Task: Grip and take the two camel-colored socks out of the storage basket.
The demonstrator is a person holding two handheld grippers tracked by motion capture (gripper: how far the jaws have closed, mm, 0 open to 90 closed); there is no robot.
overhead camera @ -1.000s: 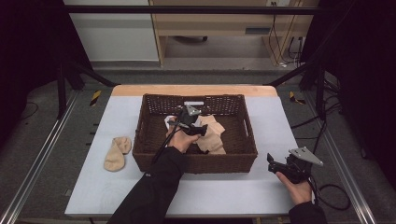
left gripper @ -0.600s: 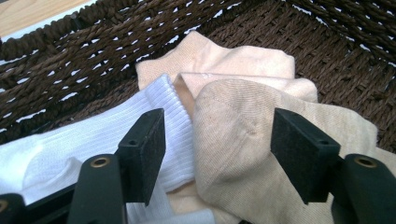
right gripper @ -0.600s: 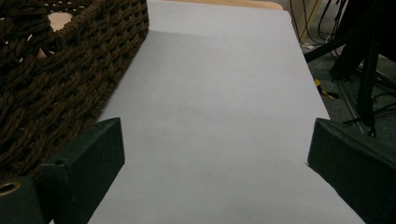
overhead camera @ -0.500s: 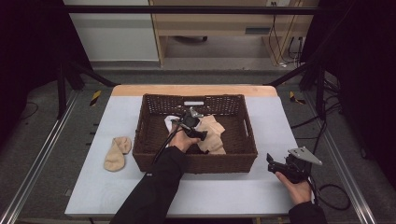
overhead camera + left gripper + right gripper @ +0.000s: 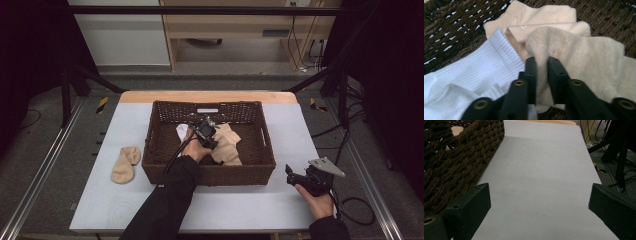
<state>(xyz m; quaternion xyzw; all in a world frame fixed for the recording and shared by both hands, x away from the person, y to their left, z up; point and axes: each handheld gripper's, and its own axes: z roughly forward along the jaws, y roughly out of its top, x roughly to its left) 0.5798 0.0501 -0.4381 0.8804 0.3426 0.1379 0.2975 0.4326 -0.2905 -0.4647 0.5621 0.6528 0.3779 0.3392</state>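
Note:
Inside the dark wicker basket (image 5: 265, 159) lie beige socks (image 5: 227, 145) and a white sock (image 5: 182, 132). My left gripper (image 5: 210, 134) is down in the basket, shut on a fold of a beige sock (image 5: 574, 57); the pinched cloth bulges up between the jaws (image 5: 541, 62). The white ribbed sock (image 5: 474, 72) lies just beside it. Another beige sock (image 5: 125, 164) lies on the table left of the basket. My right gripper (image 5: 296, 176) rests on the table at the near right, open, with nothing between its fingers (image 5: 471, 205).
The basket wall (image 5: 451, 162) is close on the left of the right gripper. Bare light-grey table (image 5: 541, 182) stretches ahead of it to the far edge. Cables and black stand legs (image 5: 340, 90) are off the table's right side.
The left hand has shifted slightly inside the basket over the socks. The right gripper has stayed where it was.

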